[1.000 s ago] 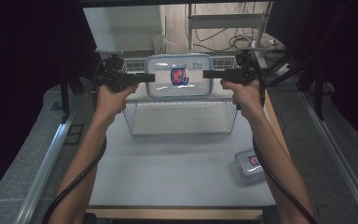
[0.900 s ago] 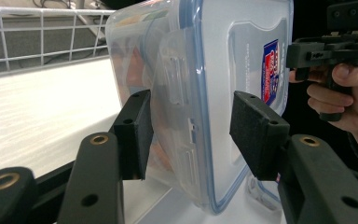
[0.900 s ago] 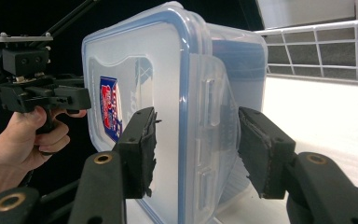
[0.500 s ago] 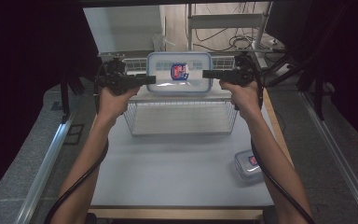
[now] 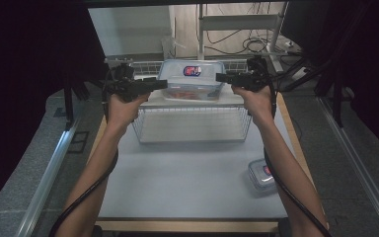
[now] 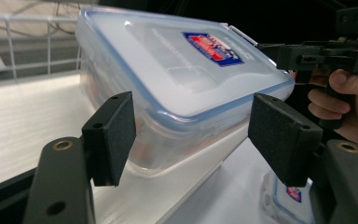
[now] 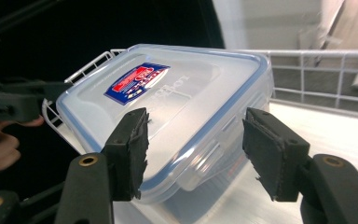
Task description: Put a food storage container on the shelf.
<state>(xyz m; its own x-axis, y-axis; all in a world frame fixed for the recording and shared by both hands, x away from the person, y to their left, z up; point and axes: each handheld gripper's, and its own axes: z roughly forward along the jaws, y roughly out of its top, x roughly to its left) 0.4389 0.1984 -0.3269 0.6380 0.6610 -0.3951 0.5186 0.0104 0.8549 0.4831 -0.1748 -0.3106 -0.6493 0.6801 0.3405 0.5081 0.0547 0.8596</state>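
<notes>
A clear lidded food container (image 5: 191, 80) with a red and blue label lies on the white top of a wire rack (image 5: 192, 123) at the table's far side. My left gripper (image 5: 159, 84) reaches in level from the left. Its pads (image 6: 114, 135) stand either side of a container (image 6: 177, 79) corner without touching it. My right gripper (image 5: 222, 77) comes in from the right, its pads (image 7: 270, 154) apart around the corner latch of the container (image 7: 168, 102). Both grippers' jaws have just been opening, with the container between them and free of the pads.
A smaller lidded container (image 5: 264, 174) lies on the grey table near its right edge, beside my right forearm, and shows low in the left gripper view (image 6: 284, 200). A wire rail (image 7: 317, 70) runs along the rack's back. Dark curtains flank both sides.
The container has settled slightly farther back on the rack's top. Both hands have stayed nearly where they were at its two ends.
</notes>
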